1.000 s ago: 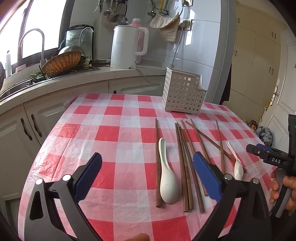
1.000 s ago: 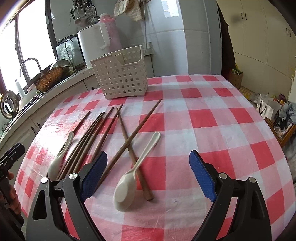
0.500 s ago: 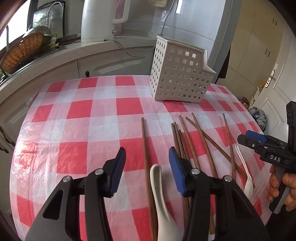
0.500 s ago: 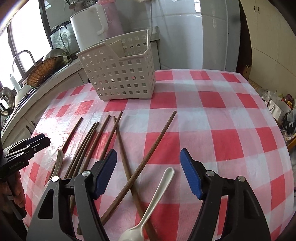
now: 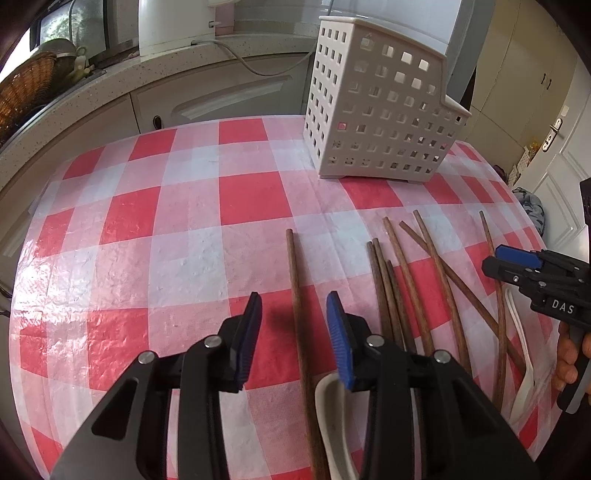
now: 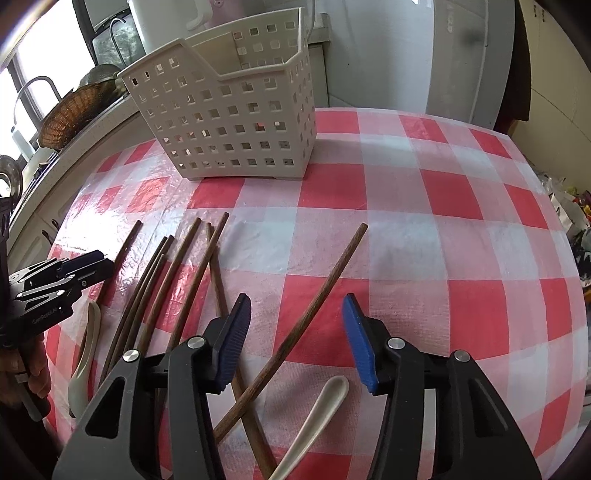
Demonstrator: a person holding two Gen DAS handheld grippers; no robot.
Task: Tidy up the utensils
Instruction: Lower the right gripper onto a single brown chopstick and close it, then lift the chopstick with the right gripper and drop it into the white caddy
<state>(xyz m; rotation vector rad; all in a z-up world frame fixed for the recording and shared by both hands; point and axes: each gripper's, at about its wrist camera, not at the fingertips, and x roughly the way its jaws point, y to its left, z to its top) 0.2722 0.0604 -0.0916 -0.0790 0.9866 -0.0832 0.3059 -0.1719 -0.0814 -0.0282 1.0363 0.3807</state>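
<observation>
Brown wooden chopsticks and two white spoons lie on the red-checked tablecloth point(image 5: 184, 206) in front of a white perforated basket point(image 5: 380, 110). My left gripper point(image 5: 295, 317) hovers over the leftmost single chopstick point(image 5: 294, 273), which runs between its closing jaws; the pads do not touch it. A white spoon point(image 5: 330, 417) lies under its right finger. My right gripper point(image 6: 295, 328) straddles a slanted chopstick point(image 6: 328, 288), jaws closing, pads clear of it. The second white spoon point(image 6: 317, 417) lies just below. Each gripper shows in the other's view: the right gripper point(image 5: 517, 266) and the left gripper point(image 6: 74, 269).
A bunch of several chopsticks point(image 5: 391, 288) lies between the two grippers. Behind the table runs a kitchen counter with a white kettle point(image 5: 173, 22) and a wicker basket point(image 6: 74, 110). The table edge curves away on the right, with a door point(image 5: 554, 177) beyond.
Both grippers have moved forward toward the basket and tipped down over the chopsticks. Their jaws have narrowed from wide open to a partial gap.
</observation>
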